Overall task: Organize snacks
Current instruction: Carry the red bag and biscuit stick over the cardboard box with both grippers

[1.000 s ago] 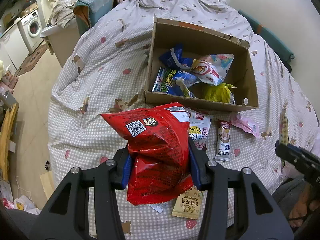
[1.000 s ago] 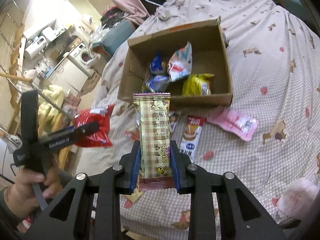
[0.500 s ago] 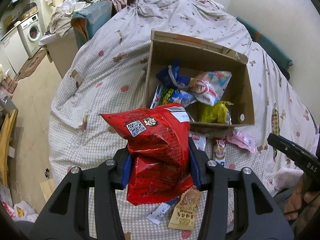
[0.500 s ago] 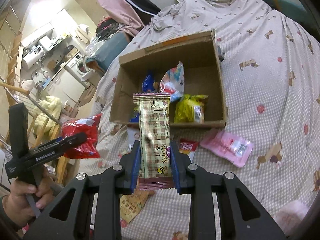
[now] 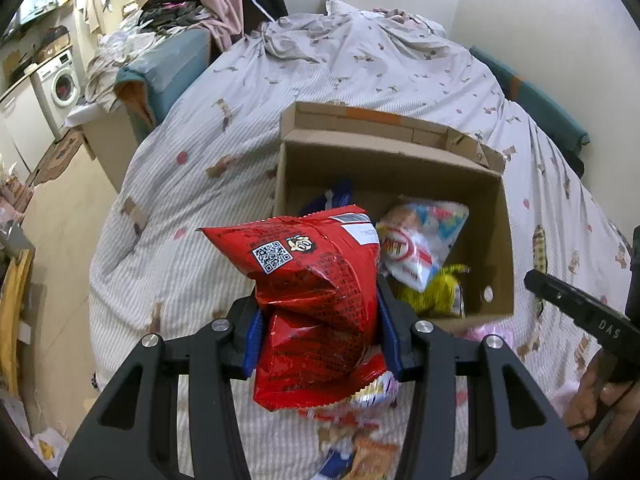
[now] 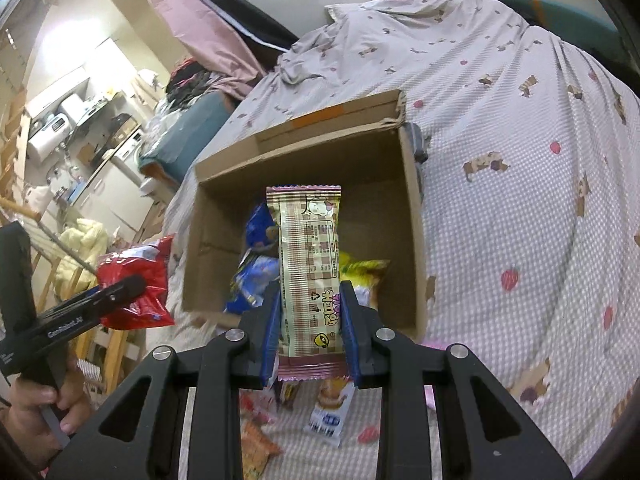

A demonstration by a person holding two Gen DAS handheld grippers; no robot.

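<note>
An open cardboard box (image 5: 404,168) sits on the bed and holds several snack packs, among them a white and red bag (image 5: 420,248) and a yellow pack (image 5: 440,292). My left gripper (image 5: 320,336) is shut on a red snack bag (image 5: 316,288), held above the box's near left corner. My right gripper (image 6: 310,336) is shut on a tan checked snack bar (image 6: 310,264), held upright over the box's (image 6: 412,200) near edge. The red bag (image 6: 136,284) and the left gripper show at the left of the right wrist view.
Loose snack packets (image 6: 330,412) lie on the checked bedsheet (image 6: 520,200) in front of the box, with a pink pack (image 5: 480,330) by its near wall. A blue-cushioned stand (image 5: 160,76) and a washing machine (image 5: 60,84) stand left of the bed.
Both grippers have moved forward and up toward the box with their snacks still held. The loose packets on the sheet now lie below and behind them.
</note>
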